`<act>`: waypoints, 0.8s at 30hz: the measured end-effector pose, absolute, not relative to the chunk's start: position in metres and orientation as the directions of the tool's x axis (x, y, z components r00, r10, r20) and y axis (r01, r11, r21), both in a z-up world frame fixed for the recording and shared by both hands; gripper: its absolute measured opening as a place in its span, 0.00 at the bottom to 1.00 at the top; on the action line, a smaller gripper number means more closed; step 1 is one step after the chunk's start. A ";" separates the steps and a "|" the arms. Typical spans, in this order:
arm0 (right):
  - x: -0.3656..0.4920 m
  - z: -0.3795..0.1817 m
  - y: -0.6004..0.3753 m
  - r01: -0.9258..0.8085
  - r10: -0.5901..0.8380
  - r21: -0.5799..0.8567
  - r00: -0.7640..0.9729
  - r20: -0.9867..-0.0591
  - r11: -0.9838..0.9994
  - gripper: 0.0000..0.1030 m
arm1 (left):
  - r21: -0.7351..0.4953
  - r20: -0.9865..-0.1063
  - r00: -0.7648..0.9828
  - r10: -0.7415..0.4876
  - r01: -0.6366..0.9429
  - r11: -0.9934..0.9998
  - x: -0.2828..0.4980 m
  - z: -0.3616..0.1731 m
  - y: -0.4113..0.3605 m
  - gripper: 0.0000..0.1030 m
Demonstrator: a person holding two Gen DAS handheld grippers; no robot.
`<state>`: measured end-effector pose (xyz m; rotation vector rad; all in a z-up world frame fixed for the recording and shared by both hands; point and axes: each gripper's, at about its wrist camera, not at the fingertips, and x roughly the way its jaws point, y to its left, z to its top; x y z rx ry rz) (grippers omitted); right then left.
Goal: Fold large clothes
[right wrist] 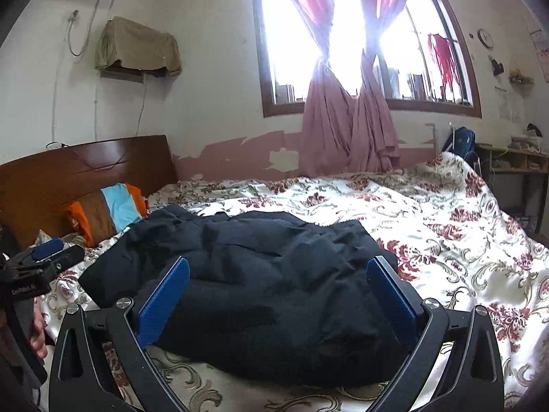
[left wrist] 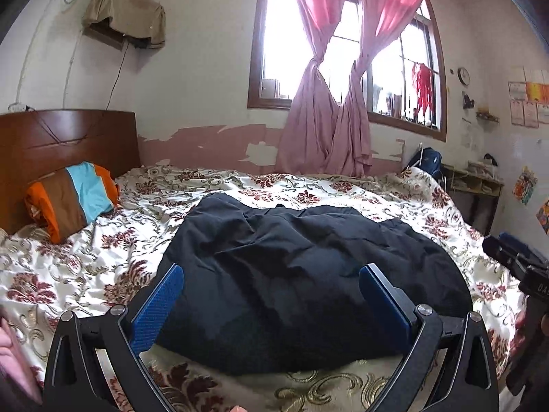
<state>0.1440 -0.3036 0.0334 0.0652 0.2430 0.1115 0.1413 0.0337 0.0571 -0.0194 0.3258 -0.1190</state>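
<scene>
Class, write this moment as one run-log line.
left claw: open, above coat | right claw: open, above coat | coat: rumpled on bed, not gripped

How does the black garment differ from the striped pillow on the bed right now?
The crumpled black fabric garment is plain and spread low mid-bed; the orange, brown and blue striped pillow is multicoloured, smaller and propped against the wooden headboard. Both rest on the floral bedspread.

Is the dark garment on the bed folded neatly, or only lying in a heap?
In a heap: the dark garment lies rumpled, with uneven edges and no clean fold.
</scene>
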 end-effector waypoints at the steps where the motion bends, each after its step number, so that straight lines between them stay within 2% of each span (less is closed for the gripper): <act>1: 0.139 0.035 -0.301 -0.104 0.117 0.070 0.967 -0.227 0.992 0.98 | -0.024 -0.316 0.943 -0.108 0.106 0.994 0.138 0.059 0.032 1.00; 11: 0.105 0.035 -0.273 -0.136 0.139 0.029 0.971 -0.194 0.990 0.98 | -0.017 -0.356 0.931 -0.085 0.084 0.996 0.117 0.055 0.031 1.00; 24: 0.077 0.031 -0.255 -0.148 0.147 0.007 0.974 -0.174 0.989 0.98 | -0.019 -0.343 0.938 -0.051 0.048 0.999 0.093 0.049 0.042 1.00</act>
